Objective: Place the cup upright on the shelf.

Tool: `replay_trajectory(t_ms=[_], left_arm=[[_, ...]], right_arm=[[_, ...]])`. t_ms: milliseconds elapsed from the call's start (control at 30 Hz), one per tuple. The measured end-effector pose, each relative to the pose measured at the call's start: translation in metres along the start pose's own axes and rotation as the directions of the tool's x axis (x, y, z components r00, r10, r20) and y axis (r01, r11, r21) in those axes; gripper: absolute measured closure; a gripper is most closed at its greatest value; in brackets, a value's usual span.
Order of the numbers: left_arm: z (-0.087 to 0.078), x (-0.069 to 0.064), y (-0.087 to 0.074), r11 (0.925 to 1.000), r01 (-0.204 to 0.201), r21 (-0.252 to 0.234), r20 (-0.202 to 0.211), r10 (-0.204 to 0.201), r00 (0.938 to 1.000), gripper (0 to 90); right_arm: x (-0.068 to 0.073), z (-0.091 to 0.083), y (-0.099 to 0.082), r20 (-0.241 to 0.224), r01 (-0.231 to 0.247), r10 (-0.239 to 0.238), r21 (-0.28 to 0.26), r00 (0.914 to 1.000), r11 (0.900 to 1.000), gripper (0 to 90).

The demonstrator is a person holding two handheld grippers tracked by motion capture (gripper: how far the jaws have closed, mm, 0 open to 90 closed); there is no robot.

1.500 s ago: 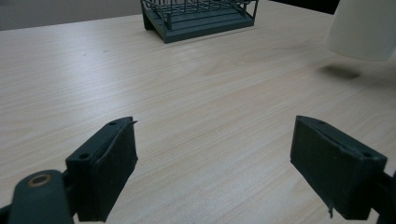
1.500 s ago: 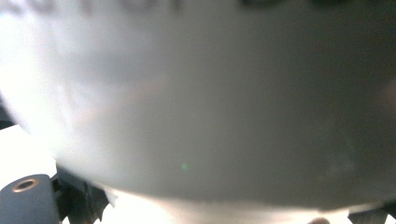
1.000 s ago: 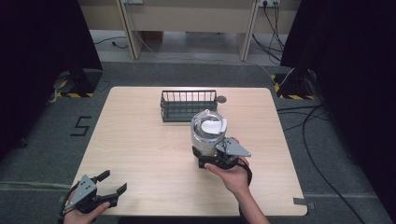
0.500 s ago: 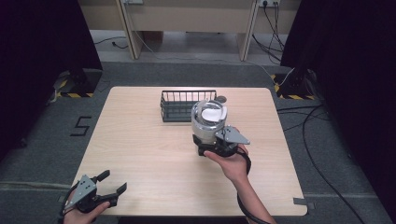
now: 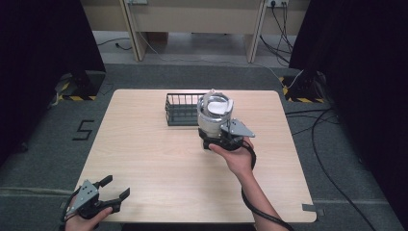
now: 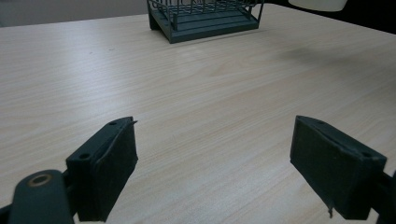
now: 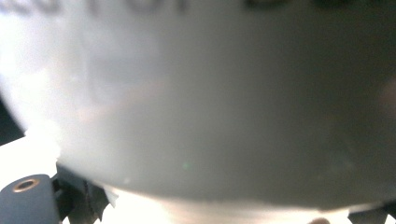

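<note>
Gripping a pale, translucent jar (image 5: 214, 114) near its base, the right gripper (image 5: 219, 139) holds it upright above the wooden table (image 5: 144, 154), just in front of a dark wire basket (image 5: 182, 109) near the far edge. In the right gripper view the jar's (image 7: 201, 102) blurred wall sits close against the lens, with dark lettering along the top. Well apart, at the near left corner, the left gripper (image 5: 109, 192) rests with its jaws spread wide and nothing between them, the basket (image 6: 205, 18) ahead of it.
</note>
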State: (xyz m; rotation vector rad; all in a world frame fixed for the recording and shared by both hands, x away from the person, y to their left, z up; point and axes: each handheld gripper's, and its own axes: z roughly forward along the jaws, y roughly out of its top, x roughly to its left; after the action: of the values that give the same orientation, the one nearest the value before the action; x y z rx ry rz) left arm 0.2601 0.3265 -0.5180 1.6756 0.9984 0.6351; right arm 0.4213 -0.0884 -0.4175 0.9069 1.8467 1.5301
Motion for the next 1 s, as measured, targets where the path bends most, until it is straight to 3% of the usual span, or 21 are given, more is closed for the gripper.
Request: replay_trajectory(t_ms=[1000], left_arm=[[0.0, 0.0, 0.0, 1.0, 0.0, -0.003, -0.004, 0.0, 1.0, 14.1]], right_arm=[[-0.02, 0.05, 0.041, 0.045, -0.003, 0.004, -0.009, 0.999, 1.0, 10.3]])
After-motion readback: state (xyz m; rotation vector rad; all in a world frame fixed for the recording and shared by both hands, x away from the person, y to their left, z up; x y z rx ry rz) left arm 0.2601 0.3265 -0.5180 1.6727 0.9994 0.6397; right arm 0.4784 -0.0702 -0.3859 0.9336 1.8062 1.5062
